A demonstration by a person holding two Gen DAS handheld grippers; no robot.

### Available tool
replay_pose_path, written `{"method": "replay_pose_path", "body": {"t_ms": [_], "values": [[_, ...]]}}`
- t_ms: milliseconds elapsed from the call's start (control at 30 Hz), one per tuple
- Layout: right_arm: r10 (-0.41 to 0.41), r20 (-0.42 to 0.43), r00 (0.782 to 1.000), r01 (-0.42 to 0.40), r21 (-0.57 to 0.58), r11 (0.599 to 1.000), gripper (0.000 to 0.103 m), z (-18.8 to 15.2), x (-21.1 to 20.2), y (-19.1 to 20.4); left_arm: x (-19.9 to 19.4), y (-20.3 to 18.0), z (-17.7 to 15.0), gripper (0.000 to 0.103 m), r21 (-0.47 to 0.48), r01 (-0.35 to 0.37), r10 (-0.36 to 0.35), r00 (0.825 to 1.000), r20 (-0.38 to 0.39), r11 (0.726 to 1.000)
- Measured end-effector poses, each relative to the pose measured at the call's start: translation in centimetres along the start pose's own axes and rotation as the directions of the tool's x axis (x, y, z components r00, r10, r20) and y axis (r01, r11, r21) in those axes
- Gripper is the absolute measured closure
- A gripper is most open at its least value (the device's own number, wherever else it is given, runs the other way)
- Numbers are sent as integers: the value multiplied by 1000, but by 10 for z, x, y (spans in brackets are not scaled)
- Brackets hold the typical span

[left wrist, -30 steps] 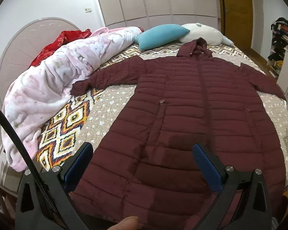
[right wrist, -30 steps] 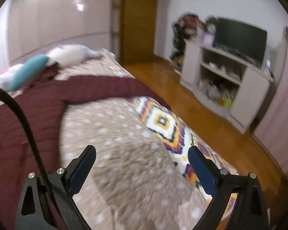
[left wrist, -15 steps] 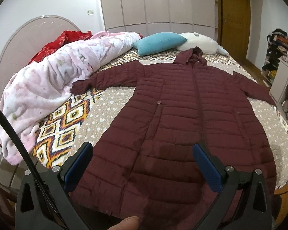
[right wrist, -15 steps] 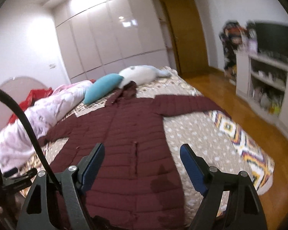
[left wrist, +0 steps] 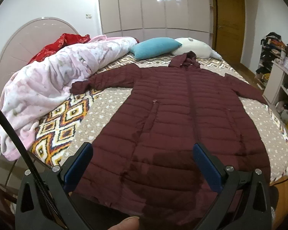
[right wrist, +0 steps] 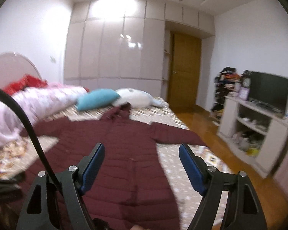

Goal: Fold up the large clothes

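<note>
A long maroon quilted hooded coat [left wrist: 178, 118] lies flat and face up on the bed, sleeves spread out, hood toward the pillows. It also shows in the right wrist view [right wrist: 115, 153]. My left gripper [left wrist: 142, 151] is open and empty, held above the coat's hem at the foot of the bed. My right gripper [right wrist: 142, 153] is open and empty, raised above the coat's lower right part. Neither touches the coat.
A pink blanket [left wrist: 53, 82] and a red cloth [left wrist: 61, 42] are heaped along the bed's left side. A teal pillow [left wrist: 155, 47] and a white plush [left wrist: 195, 47] lie beyond the hood. A TV cabinet [right wrist: 257, 130], wooden floor and door [right wrist: 184, 72] are to the right.
The right gripper has swung left and tilted up from the bed's right edge to face the coat and the wardrobe. The left gripper has pulled back and risen slightly. Both stay open.
</note>
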State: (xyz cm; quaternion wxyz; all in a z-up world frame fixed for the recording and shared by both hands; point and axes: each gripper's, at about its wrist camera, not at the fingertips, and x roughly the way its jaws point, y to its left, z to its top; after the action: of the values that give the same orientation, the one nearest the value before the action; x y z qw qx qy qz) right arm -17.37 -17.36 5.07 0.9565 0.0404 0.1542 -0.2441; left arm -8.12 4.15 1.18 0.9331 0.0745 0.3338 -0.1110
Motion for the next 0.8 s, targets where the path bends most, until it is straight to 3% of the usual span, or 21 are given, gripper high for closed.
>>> {"method": "replay_pose_path", "body": {"t_ms": [100,233,300,400,533,633,800], "values": [[83,84,993,-88,49,995,25,7,-20,-4,-4,1,1,0,-18,10,-10,1000,5,1000],[156,204,966,-166,32,986,25,23,-54,-3,-11,2,3,0,-44,16,-15,1000,11,999],[239,220,946,-251,31,967,25,30,-66,-2,-12,2,2,0,-45,17,-17,1000,12,999],[272,202,941,-285,37,958,24,30,-72,7,-12,1,1,0,-38,10,-9,1000,26,999],[255,84,963,-257,20,966,24,17,-55,27,-9,-2,-3,0,-12,-30,31,999,13,999],[204,-74,976,-203,27,979,24,-4,-27,36,-7,-4,-7,0,-3,-44,44,999,4,999],[146,-282,948,-138,49,989,24,-37,13,27,-3,-5,-11,0,7,-50,50,999,-17,999]]}}
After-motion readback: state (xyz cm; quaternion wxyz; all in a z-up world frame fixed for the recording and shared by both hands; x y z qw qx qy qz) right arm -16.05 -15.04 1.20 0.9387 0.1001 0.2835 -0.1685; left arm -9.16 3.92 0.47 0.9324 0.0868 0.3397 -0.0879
